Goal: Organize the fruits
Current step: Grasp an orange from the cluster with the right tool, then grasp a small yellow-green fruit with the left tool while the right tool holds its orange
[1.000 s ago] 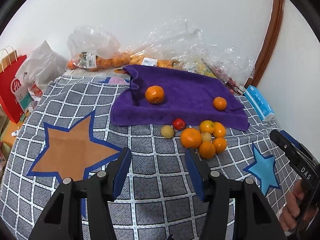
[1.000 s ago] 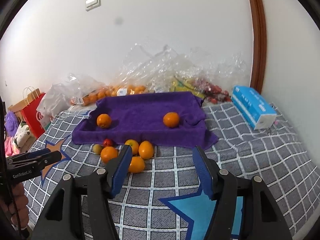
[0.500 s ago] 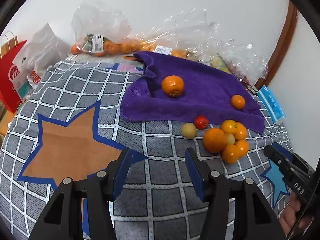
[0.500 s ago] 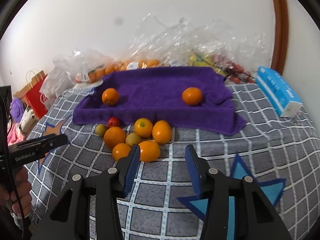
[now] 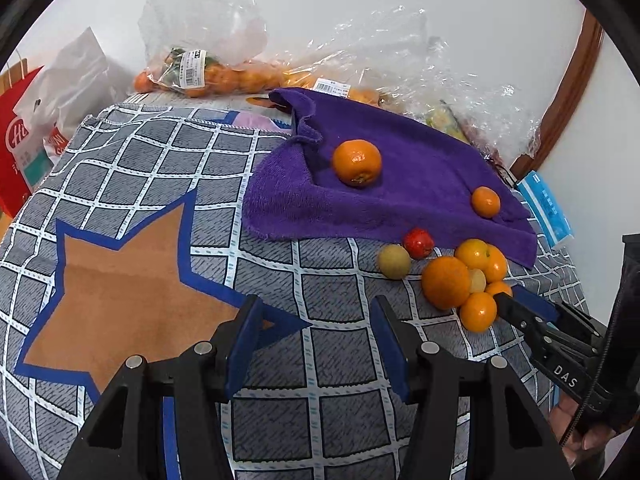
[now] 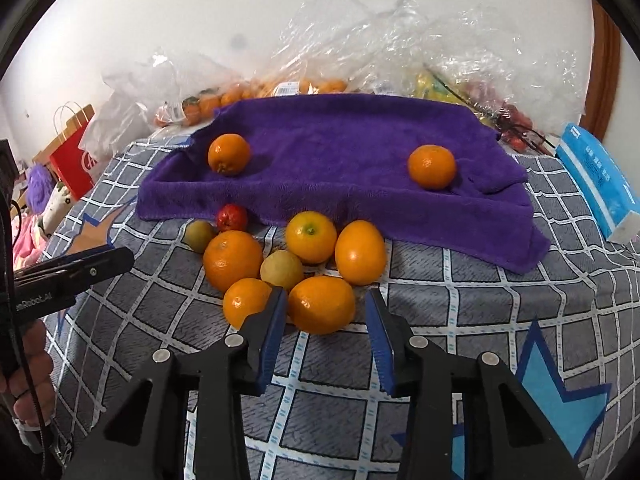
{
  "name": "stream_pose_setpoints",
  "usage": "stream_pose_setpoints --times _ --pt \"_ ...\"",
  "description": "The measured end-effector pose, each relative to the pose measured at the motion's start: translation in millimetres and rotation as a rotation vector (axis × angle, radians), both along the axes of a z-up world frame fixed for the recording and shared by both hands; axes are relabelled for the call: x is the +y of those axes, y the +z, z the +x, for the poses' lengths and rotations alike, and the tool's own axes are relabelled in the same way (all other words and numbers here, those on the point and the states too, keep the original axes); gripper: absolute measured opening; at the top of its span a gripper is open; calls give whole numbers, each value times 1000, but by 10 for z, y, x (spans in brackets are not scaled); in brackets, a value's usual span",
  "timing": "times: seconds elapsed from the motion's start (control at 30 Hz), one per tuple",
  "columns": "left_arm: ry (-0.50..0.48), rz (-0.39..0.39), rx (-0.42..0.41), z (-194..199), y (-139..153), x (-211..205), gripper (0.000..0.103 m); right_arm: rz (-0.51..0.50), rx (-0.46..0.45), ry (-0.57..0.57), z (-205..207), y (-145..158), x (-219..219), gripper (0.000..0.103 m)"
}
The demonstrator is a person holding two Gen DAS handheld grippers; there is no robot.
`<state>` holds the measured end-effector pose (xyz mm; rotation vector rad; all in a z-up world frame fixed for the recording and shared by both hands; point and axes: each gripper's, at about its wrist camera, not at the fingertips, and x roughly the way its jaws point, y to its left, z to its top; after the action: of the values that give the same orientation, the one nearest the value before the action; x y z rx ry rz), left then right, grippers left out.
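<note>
A purple towel (image 6: 340, 136) lies at the back of the chequered blanket with two oranges on it, one left (image 6: 229, 154) and one right (image 6: 432, 166). In front of it sits a cluster of several oranges with a small red fruit (image 6: 232, 218) and a yellow-green fruit (image 6: 199, 235). My right gripper (image 6: 326, 294) straddles the nearest orange (image 6: 320, 308); its jaws are closing, the left pad close against the fruit, the right pad a little apart. My left gripper (image 5: 316, 300) stands open over bare blanket, left of the cluster (image 5: 446, 282), nothing between its fingers.
Clear plastic bags of oranges (image 5: 208, 76) and other fruit line the wall behind the towel. A blue tissue pack (image 6: 596, 184) lies at the right edge, a red paper bag (image 5: 16, 148) at the left. An orange star patch (image 5: 120, 292) marks the blanket.
My right gripper has come forward and down to the cluster and its jaws have narrowed around the nearest orange. The left gripper has sunk closer to the blanket, jaws unchanged.
</note>
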<state>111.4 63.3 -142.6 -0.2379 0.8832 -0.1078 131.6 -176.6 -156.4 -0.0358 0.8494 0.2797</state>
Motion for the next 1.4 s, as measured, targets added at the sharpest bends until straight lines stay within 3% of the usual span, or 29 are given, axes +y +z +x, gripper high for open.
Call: stream_pose_setpoints --times 0.27,0.8,1.2,1.4 --pt "-13 5 -3 -25 10 -11 53 -25 52 -14 126 -130 25 41" --pt "-45 66 -1 20 85 -332 53 -12 -65 -45 -147 90 -385 39" --pt "-77 67 40 409 -77 -603 34 22 -81 -105 -141 7 -861 39" --pt "-103 66 4 451 -128 -659 28 71 -78 -90 -118 11 -911 39"
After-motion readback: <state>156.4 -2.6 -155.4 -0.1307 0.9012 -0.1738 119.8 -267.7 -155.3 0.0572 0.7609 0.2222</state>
